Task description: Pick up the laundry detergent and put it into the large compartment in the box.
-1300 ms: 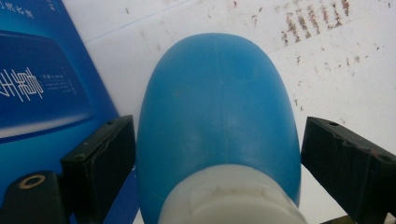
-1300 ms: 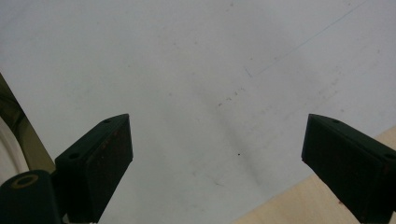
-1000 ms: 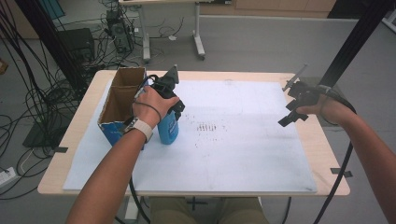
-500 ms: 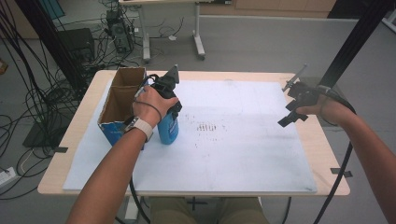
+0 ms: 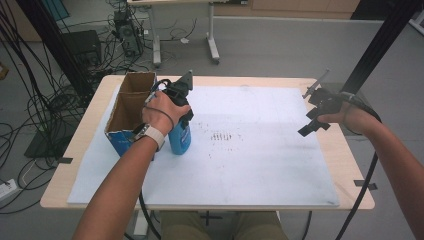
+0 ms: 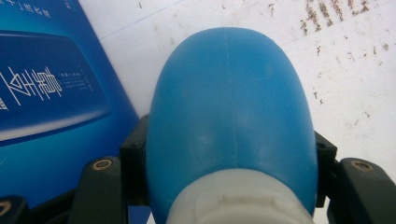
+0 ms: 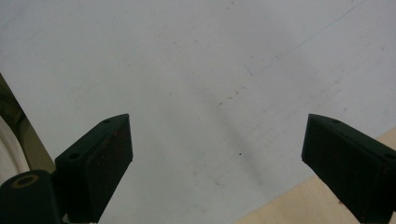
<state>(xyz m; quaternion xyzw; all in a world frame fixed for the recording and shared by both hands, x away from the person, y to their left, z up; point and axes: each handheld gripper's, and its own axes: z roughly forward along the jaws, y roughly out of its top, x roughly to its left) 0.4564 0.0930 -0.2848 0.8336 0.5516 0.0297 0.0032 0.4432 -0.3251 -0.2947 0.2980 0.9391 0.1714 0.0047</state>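
The blue bottle [image 5: 180, 138] stands upright on the white mat [image 5: 260, 165], just beside the open cardboard box [image 5: 127, 107] and touching or nearly touching its blue side. The left gripper [image 5: 181, 107] comes down on the bottle from above; its jaws have just been closing, and in the left gripper view they clamp the bottle [image 6: 231, 121] by its shoulder, one pad on each flank, just above the white collar. The box's printed blue wall [image 6: 46, 88] lies close alongside there. The right gripper [image 5: 314, 107] hangs well apart from the box, over the far edge of the mat, jaws spread wide with nothing between them. As I judge it, the risk lies in the grip: the bottle's shoulder is rounded and smooth, so the pads could slide up the curve during a lift and let the bottle tip or drop. With the box so close, a tilt or sideways swing could also knock the bottle against the cardboard wall and shift the box. If the bottle is meant for the box, it must rise clear of the rim first, or it will catch on it.
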